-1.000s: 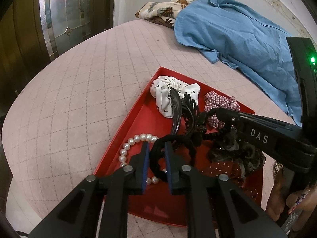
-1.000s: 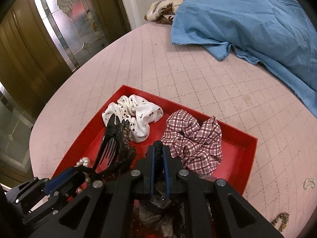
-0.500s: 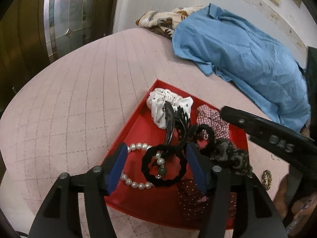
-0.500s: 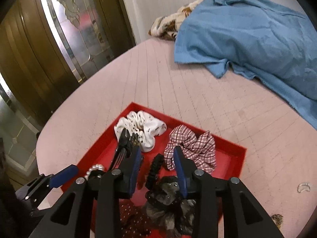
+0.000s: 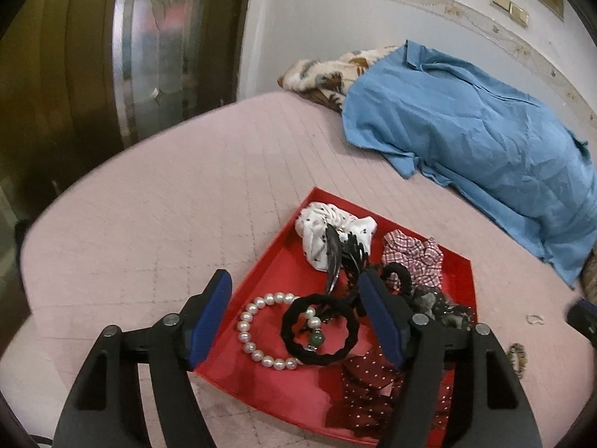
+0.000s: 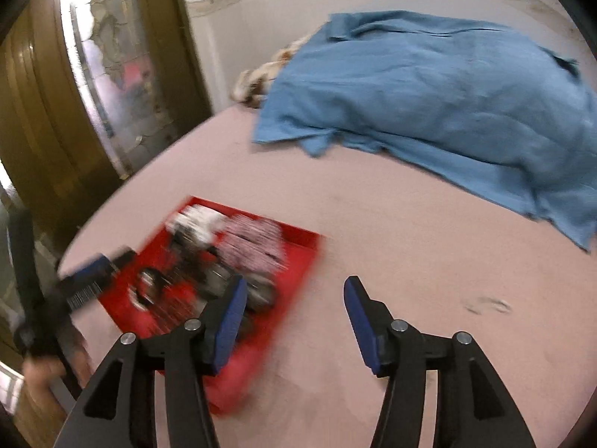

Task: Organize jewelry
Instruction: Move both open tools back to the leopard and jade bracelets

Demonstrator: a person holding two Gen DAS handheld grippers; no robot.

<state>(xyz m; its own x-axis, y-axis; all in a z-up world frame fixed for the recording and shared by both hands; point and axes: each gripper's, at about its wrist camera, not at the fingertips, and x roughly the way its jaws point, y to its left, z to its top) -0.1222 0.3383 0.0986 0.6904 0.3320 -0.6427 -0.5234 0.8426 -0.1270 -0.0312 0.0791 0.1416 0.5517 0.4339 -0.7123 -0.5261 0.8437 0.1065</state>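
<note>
Pink quilted bed (image 5: 156,224) carries the red tray (image 5: 268,272), the landmark for all positions. Inside the tray, near corner: pearl bracelet (image 5: 257,351) overlapped by a black hair tie (image 5: 321,351) with a green bead. Far corner: white dotted scrunchie (image 5: 317,235); black claw clip (image 5: 343,261) lies against it; checked scrunchie (image 5: 414,257) beside that; dark red dotted scrunchie (image 5: 365,388) at the near edge.

Left gripper (image 5: 298,321) hovers over the tray, fingers spread wide, holding nothing. Right gripper (image 6: 294,324) sits beyond the tray's edge, fingers spread, empty.

Left view only: two small pieces lying on the bed past the tray. Right view: tray contents motion-blurred, items indistinct. Blue shirt (image 6: 429,89) lies well beyond the tray.
</note>
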